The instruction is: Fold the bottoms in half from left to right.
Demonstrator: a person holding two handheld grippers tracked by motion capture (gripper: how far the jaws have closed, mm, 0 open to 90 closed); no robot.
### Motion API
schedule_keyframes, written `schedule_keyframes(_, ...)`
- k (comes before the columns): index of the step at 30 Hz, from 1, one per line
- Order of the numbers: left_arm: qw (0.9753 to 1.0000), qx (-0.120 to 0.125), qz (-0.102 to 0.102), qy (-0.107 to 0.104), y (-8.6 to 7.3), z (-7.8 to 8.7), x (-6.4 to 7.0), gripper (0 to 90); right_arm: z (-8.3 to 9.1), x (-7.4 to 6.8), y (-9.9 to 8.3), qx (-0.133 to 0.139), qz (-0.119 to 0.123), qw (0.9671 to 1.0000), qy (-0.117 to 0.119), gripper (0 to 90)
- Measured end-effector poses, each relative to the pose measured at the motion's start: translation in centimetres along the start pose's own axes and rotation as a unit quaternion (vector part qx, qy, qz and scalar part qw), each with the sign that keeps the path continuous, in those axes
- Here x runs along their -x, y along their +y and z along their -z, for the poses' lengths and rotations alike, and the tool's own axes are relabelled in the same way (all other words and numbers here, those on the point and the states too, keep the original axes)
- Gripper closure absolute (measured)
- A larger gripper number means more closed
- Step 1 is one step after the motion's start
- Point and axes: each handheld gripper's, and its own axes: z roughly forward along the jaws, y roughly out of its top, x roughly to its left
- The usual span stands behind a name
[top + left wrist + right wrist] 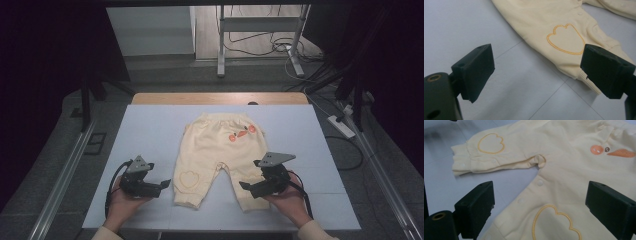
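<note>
A pair of pale yellow baby pants lies flat on the white mat, waistband away from me, with orange embroidery near the waist and an outlined patch on the left leg. My left gripper is open just left of that leg's cuff; in the left gripper view the pants and ribbed cuff lie ahead of the spread jaws. My right gripper is open over the right leg; in its own view the jaws straddle the fabric.
The mat covers a wooden table. Beyond it stand a metal frame, floor cables and a power strip. Metal rails run along both sides. Bare mat lies left and right of the pants.
</note>
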Motion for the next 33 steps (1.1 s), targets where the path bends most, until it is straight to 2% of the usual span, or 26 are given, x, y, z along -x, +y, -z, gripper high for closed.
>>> schedule_keyframes(12, 1.0, 0.0, 0.0, 0.0, 0.0, -0.1, 0.0, 11.7, -2.0, -1.2, 1.3, -0.005, 0.016, 0.9997, 0.021, 8.7)
schedule_keyframes(33, 1.0, 0.001, 0.003, 0.001, -0.1, -0.1, -0.1, 11.6, -4.5, -3.0, 2.5, -0.021, 0.036, 0.9983, 0.041, 8.8)
